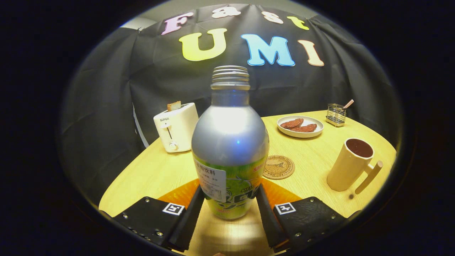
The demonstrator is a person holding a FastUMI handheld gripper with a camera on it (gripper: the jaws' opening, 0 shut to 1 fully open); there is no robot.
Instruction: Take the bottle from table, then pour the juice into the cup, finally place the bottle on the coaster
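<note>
- the claw (230, 206) is closed narrow on the bottle (230, 142), one finger pressing each side of its lower labelled part; the bottle stands upright between the fingers, and whether its base is lifted or resting on the worktop (312, 167) cannot be told.
- the neck is uncapped, so any sudden tilt on the way over would likely spill juice before it reaches the cup.
- the grip sits low on a rounded, smooth body with most of the bottle above it; during the pour it could slip or swing between the fingers.
- the cup (350, 165) stands beyond the claw, off to the right, and already looks dark inside, perhaps full; more juice might overflow it.
- its handle faces the claw's side; a careless approach could knock it.
- the coaster (279, 167) lies just behind the bottle, a small target; a skewed landing could tip the bottle.
</note>
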